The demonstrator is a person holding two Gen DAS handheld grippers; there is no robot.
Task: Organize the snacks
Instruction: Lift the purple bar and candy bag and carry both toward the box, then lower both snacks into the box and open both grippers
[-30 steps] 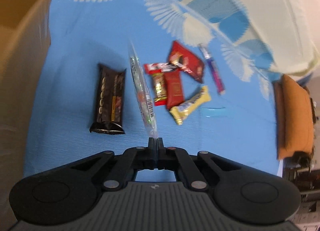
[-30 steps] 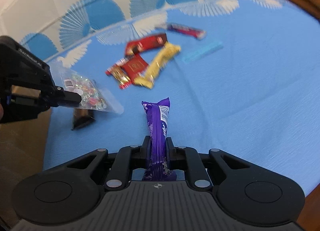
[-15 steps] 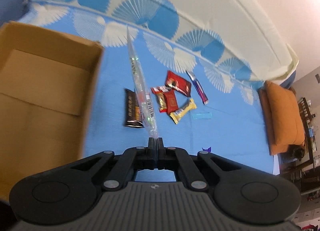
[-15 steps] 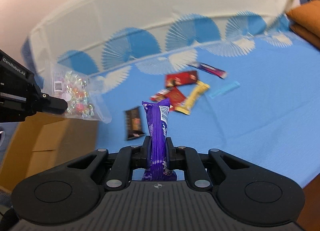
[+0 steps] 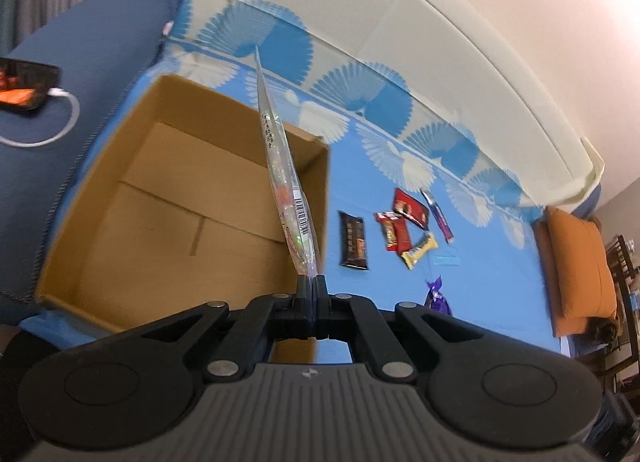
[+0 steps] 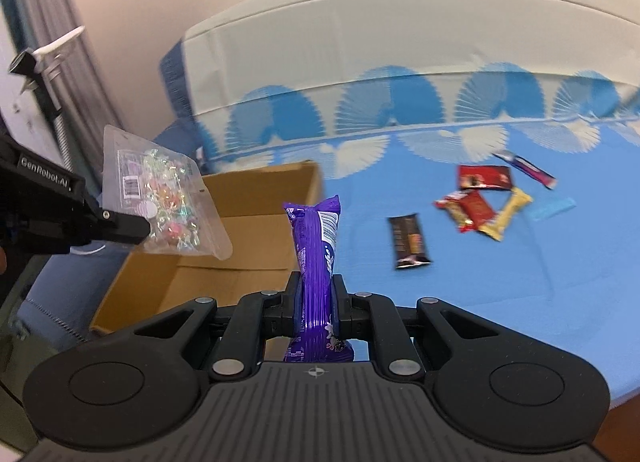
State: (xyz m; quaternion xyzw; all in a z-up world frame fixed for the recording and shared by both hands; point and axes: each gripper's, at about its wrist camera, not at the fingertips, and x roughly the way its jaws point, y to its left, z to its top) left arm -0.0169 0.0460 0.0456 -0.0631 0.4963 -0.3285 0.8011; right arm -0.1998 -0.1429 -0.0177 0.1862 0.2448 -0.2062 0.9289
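My left gripper point(image 5: 311, 282) is clamped on the edge of a clear bag of sweets point(image 5: 286, 198), which hangs above the open cardboard box point(image 5: 168, 198) at the left end of the blue bedspread point(image 6: 500, 302); my right gripper point(image 6: 316, 290) is clamped on a purple snack packet point(image 6: 314, 242), upright between its pads, just right of the box's near corner. Out on the bedspread, well apart from the box, lie a dark chocolate bar point(image 6: 410, 240), then a cluster of red packets point(image 6: 474, 206), a yellow bar point(image 6: 506, 214) and a purple stick point(image 6: 528, 170) towards the far edge
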